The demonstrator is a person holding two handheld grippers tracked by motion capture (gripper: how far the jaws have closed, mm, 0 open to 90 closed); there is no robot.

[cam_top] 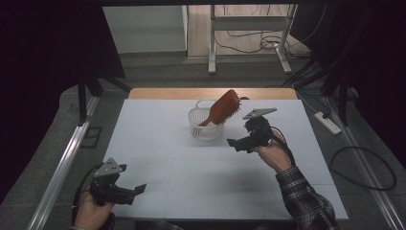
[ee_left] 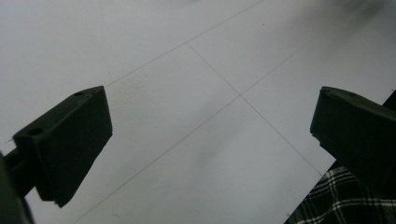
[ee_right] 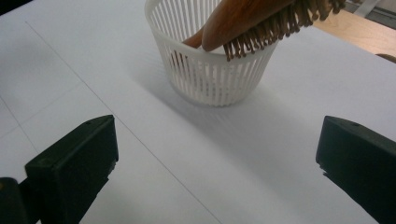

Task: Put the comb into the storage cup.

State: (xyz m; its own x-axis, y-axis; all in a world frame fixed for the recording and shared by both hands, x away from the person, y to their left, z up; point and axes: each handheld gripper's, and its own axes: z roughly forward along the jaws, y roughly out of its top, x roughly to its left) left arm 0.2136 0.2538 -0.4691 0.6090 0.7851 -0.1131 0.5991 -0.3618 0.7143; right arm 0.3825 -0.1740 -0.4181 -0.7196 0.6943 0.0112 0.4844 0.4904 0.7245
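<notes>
A wooden hairbrush point(cam_top: 223, 107) stands tilted in a small white slatted basket point(cam_top: 203, 130) at the far middle of the white tabletop point(cam_top: 191, 182). Its handle end is down inside the basket, while the broad bristled head leans out over the right rim, bristles facing down and right; the basket is too short to take it flat, so it props against the rim. In the right gripper view the bristles point(ee_right: 261, 32) overhang the rim of the basket point(ee_right: 210, 79), and nothing else can be made out inside it.

The right gripper point(cam_top: 238, 143) hovers just to the right of the basket and a little nearer, aimed at it, with its fingers point(ee_right: 74, 158) released and spread wide, holding nothing. It seems placed either to reach for the brush head or to have just let go; the pictures cannot settle which.

The left gripper point(cam_top: 140, 189) is held low at the near left corner, well apart from the basket, fingers point(ee_left: 70, 135) also spread and empty over bare tabletop, apparently idle. A plaid sleeve point(cam_top: 304, 199) covers the right forearm.
</notes>
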